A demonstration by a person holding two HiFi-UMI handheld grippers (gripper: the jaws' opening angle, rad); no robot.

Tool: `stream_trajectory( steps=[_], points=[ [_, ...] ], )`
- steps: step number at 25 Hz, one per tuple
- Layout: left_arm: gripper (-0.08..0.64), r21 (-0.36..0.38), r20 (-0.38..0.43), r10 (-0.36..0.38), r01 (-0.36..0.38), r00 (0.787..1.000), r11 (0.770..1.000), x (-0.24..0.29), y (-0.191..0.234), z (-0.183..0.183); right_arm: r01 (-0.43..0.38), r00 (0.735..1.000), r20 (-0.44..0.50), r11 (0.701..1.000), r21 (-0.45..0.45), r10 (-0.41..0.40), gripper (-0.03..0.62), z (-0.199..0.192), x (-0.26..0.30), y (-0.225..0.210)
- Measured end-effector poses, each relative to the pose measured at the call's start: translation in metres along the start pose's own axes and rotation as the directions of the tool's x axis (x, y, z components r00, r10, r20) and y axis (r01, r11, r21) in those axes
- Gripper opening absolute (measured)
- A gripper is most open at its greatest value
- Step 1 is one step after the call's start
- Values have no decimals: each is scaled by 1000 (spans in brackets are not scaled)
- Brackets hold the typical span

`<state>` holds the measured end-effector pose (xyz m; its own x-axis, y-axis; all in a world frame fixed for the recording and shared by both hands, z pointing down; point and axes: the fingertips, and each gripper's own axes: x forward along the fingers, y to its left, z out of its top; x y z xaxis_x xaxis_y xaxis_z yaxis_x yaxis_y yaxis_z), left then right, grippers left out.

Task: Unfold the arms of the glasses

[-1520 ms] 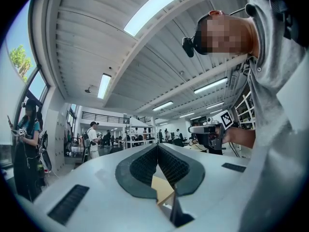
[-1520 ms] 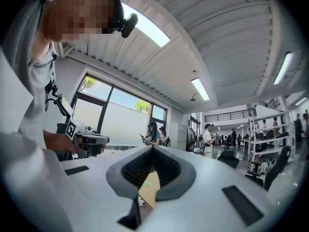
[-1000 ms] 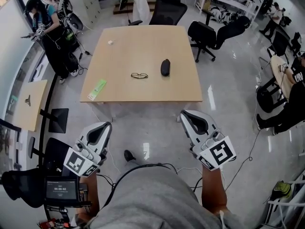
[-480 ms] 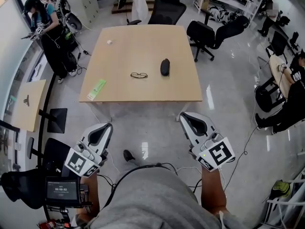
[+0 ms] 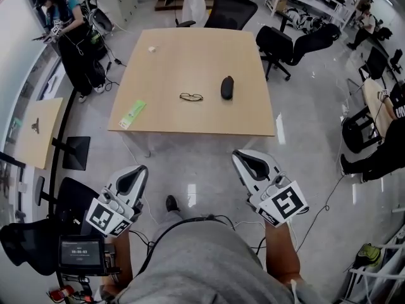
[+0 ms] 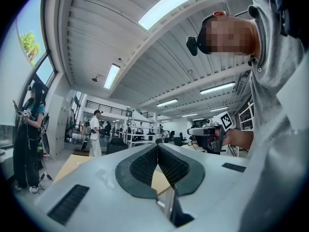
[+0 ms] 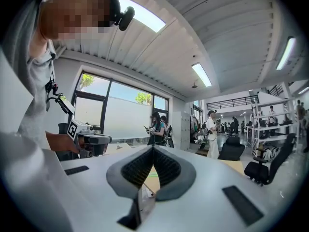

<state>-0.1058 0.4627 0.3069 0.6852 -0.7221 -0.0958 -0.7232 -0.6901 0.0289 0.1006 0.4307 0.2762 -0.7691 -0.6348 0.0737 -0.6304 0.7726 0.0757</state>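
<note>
on a pale wooden table (image 5: 190, 62) in an open office, seen from above by the head camera, a pair of dark-framed glasses (image 5: 191, 97) lies near the middle of the tabletop. a black case (image 5: 227, 87) sits just to the right of the glasses, apart from them. a green strip (image 5: 132, 114) lies near the table's front left edge, and a small white object (image 5: 151, 49) rests toward the far left corner. the glasses are too small in view to tell whether the arms are folded.

the person stands back from the table, with shiny grey floor between. the left gripper (image 5: 134, 175) and the right gripper (image 5: 248, 159) are held low in front of a grey shirt (image 5: 196, 265), both aimed toward the table and well apart from the glasses. in the left gripper view the ribbed dark pads (image 6: 145, 166) meet at their tips with nothing between them. in the right gripper view the pads (image 7: 137, 168) are likewise pressed together and hold nothing.
</note>
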Motion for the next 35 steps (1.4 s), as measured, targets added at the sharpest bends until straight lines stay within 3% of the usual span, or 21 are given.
stream_trajectory(
  steps=[9,15,23,29,35],
  points=[
    [6,-43,9,-127,127,992,991,44,77,-2,111,993,-44,994,11,-110,8,2,60,-25],
    [6,-53,35,-250,252,968,966,85,110,3,225,973,-59,974,7,-224,8,7,76,-42],
    [6,-81,35,-352,354,935,932,106,143,-3,323,943,-96,946,28,-319,8,-1,99,-46],
    [6,-103,31,-364,366,931,925,99,169,-14,299,948,-127,953,43,-292,8,-10,138,-39],
    [6,-225,27,-283,282,959,933,92,198,-38,205,966,-168,978,34,-197,8,-12,174,-35]
  ],
)
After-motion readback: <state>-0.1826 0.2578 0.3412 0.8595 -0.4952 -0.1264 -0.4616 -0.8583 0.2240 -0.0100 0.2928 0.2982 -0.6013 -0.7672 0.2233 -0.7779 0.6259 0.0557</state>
